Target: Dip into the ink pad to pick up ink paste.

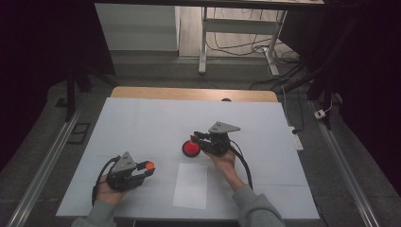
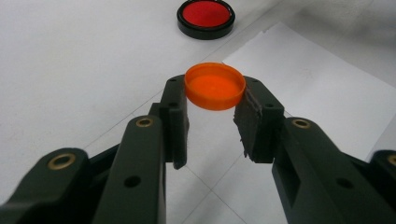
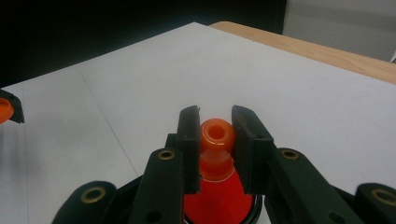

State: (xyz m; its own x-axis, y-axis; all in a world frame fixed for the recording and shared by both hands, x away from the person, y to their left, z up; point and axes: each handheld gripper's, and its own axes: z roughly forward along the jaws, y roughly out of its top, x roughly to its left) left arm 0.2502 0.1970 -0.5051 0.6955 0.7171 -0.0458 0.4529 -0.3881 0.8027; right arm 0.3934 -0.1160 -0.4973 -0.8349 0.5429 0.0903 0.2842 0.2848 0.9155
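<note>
The left gripper [image 2: 212,109] pinches an orange cap [image 2: 215,85] between its two pads, one pad on each side of the cap's rim. The cap sits at the very tips of the jaws, open side up, and is carried clear of the white table cover [image 2: 70,70]. In the high view the same gripper [image 1: 144,169] lies low over the near left part of the cover, held in the person's left hand [image 1: 111,191], with the cap [image 1: 150,165] at its forward end.

The right gripper [image 3: 215,140] is closed on the orange nozzle [image 3: 216,135] of a red bottle [image 3: 217,200]. The nozzle stands upright between the pads (its round opening faces up), and the red body with its black base lies directly below the jaws. In the high view this gripper [image 1: 197,138] reaches in from the right side of the bottle [image 1: 191,148], held in the person's right hand [image 1: 222,158].

A white sheet of paper [image 1: 190,186] lies flat on the cover, just ahead of and to the right of the left gripper, and on the near side of the right gripper. From the left gripper, the bottle [image 2: 205,17] stands well ahead, beyond the cap. From the right gripper, the cap [image 3: 5,110] appears far off at the left edge.
</note>
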